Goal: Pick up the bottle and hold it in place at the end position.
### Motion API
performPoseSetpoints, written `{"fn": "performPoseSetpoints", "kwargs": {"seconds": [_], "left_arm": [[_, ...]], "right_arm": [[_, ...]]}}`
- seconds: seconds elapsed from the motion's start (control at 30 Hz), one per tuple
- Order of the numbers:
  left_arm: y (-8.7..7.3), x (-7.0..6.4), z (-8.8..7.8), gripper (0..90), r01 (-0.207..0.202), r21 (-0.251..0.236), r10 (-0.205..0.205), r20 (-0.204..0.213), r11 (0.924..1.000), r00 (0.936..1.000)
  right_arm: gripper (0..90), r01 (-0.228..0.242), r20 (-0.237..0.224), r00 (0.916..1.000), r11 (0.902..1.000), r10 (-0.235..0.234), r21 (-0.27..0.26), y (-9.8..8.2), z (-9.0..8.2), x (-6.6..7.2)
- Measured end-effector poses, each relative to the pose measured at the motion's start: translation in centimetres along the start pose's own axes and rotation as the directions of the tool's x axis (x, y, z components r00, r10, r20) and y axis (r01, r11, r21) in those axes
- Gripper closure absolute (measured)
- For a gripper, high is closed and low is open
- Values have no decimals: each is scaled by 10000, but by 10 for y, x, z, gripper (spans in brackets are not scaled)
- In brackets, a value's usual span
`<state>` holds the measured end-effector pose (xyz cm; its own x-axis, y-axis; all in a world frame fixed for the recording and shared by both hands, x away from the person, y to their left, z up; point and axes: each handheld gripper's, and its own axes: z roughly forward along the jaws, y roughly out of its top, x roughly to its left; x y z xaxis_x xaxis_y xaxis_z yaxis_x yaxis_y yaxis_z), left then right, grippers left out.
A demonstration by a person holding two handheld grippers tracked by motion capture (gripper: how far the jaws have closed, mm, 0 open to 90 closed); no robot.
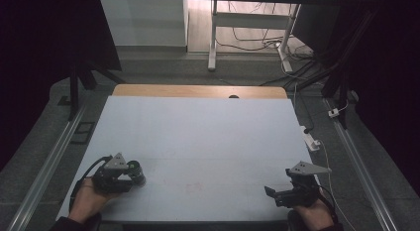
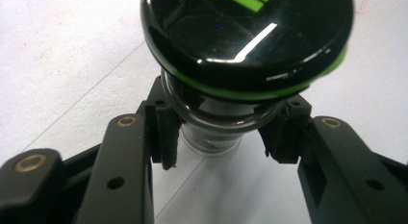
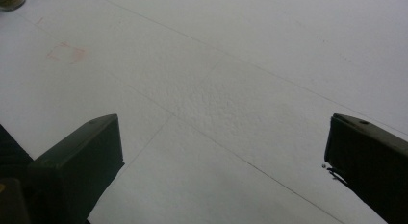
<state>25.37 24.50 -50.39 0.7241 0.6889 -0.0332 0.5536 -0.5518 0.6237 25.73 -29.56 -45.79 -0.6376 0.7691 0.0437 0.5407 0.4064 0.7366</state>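
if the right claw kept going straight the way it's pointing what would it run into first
Probably nothing but the bare white table: the right claw stands open, with no object between or ahead of its jaws.

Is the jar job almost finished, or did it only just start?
It looks like it just started. Done: the left gripper has closed on the glass jar, pads on both its sides. In hand: the jar stands on the white table, black lid still on. Left: whatever comes next, while the right gripper waits open.
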Motion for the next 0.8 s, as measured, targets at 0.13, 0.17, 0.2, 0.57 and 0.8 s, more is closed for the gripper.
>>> {"fn": "performPoseSetpoints", "kwargs": {"seconds": [0.13,0.17,0.2,0.57,0.8], "left_arm": [[0,2,-1,536,173,-64,-172,156,9998,9997],[0,2,-1,536,173,-64,-172,156,9998,9997],[1,2,-2,536,171,-208,-168,132,9996,9998],[14,3,-7,537,660,-441,-636,541,9968,9965],[32,-1,-7,536,634,-515,-609,490,9967,9969]], "right_arm": [[0,6,-14,10000,10000,-6,6,0,0,0],[0,4,-13,10000,10000,-4,6,0,0,0],[0,2,-14,10000,10000,-2,8,0,0,0],[0,-17,-2,10000,10000,17,47,0,1,0],[0,-86,-13,10000,9999,86,53,0,1,-1]]}}
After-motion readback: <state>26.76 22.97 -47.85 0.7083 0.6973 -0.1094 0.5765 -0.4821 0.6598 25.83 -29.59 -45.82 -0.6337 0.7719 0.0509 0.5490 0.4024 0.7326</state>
